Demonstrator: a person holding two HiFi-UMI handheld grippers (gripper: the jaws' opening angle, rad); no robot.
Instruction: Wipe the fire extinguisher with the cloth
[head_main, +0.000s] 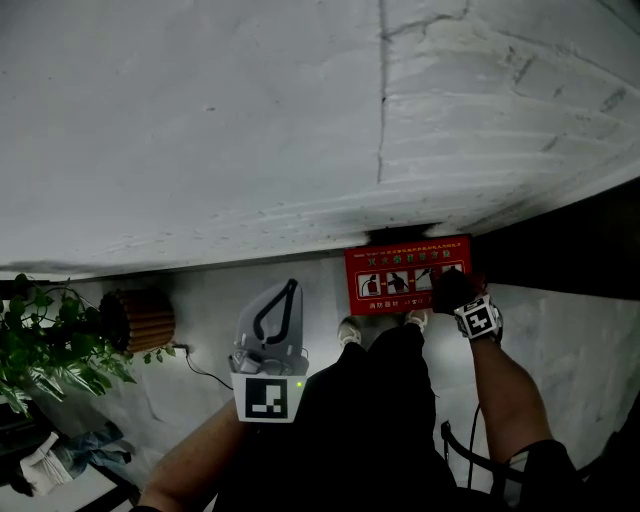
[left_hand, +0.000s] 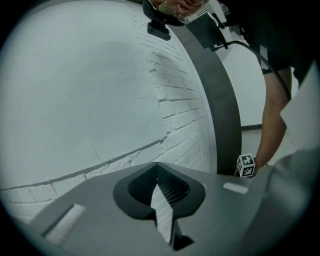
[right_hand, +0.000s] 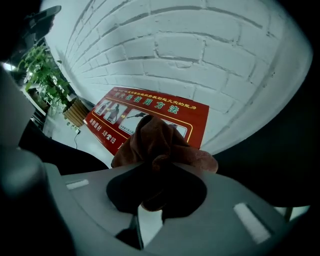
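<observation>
Well, the red box (head_main: 395, 262) lying on the pale floor at the foot of the white brick wall (head_main: 250, 130) is the thing to steer by. Its face carries yellow and white print and a row of small instruction pictures, which the right gripper view (right_hand: 165, 107) shows more plainly.

The right gripper (head_main: 462, 300) points steeply down over the box's right end. Its jaws are closed on a bunched brown cloth (right_hand: 160, 142). The cloth's folds bulge out past the tips, and its lower part is pinched deep in the dark throat of the jaws. From the head view the cloth (head_main: 452, 290) overlaps the box's right edge. Whether it touches the surface I cannot tell.

The left gripper (head_main: 292, 287) is held off to the left of the box, well apart from it. Its tips are together with nothing between them, and only wall shows through the narrow slit behind them.

The person's shoes (head_main: 349, 330) stand just in front of the box, with dark trouser legs above. Far to the left of the box sit a ribbed wicker pot (head_main: 140, 320) and a leafy plant (head_main: 50, 350), and a thin dark cable (head_main: 205, 375) trails across the floor near the pot.
</observation>
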